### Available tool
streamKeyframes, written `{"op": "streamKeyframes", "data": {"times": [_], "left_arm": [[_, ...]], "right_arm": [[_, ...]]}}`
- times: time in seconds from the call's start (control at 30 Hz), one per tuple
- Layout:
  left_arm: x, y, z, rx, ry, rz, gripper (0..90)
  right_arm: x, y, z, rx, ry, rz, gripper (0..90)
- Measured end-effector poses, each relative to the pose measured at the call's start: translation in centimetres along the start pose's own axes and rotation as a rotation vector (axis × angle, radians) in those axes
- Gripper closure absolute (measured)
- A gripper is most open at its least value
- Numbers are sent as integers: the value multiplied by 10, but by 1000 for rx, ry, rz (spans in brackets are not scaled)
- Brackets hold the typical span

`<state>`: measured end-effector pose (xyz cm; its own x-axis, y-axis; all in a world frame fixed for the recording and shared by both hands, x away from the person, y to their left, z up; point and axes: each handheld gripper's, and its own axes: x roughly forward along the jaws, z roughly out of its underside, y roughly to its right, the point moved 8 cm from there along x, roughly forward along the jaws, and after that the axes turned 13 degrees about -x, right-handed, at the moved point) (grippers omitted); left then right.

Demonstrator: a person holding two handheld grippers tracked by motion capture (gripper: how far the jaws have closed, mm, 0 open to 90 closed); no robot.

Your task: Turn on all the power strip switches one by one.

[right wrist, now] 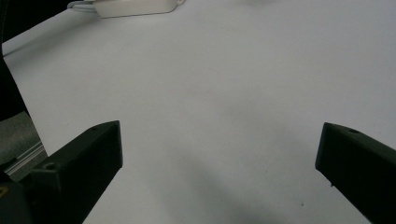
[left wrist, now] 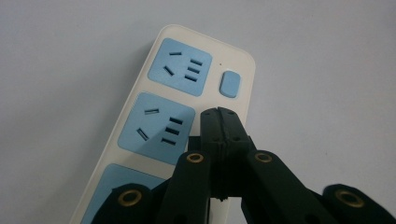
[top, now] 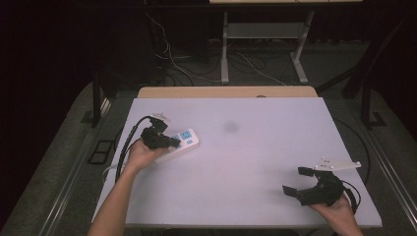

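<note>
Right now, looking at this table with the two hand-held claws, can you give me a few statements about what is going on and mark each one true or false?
1. The left gripper has its jaws shut together over the power strip. True.
2. The right gripper is clamped on a plug. False: its jaws stand wide apart with nothing between them, over the bare table.
3. The power strip has blue socket faces and a blue switch. True.
4. The power strip lies near the right gripper. False: it lies at the left side of the table, by the left gripper.
5. A plug sits in one of the sockets. False: the sockets in the left gripper view are empty.
</note>
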<state>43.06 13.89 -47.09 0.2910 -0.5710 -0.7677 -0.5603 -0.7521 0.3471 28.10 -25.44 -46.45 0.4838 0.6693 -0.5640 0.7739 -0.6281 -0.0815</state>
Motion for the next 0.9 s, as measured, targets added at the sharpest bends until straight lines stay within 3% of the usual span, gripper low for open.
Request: {"op": "streamKeyframes", "data": {"times": [0.2, 0.6, 0.67, 0.9], "left_arm": [[0, -2, 3, -14, 35, 20, 900], [2, -2, 3, -16, 25, 18, 900], [3, -1, 4, -31, 7, 54, 900], [4, 0, 3, -17, 4, 38, 900]], "right_arm": [[0, 0, 0, -1, 0, 1, 6], [0, 0, 0, -2, -2, 3, 6], [0, 0, 0, -1, -1, 4, 6], [-1, 0, 0, -2, -1, 7, 6]]}}
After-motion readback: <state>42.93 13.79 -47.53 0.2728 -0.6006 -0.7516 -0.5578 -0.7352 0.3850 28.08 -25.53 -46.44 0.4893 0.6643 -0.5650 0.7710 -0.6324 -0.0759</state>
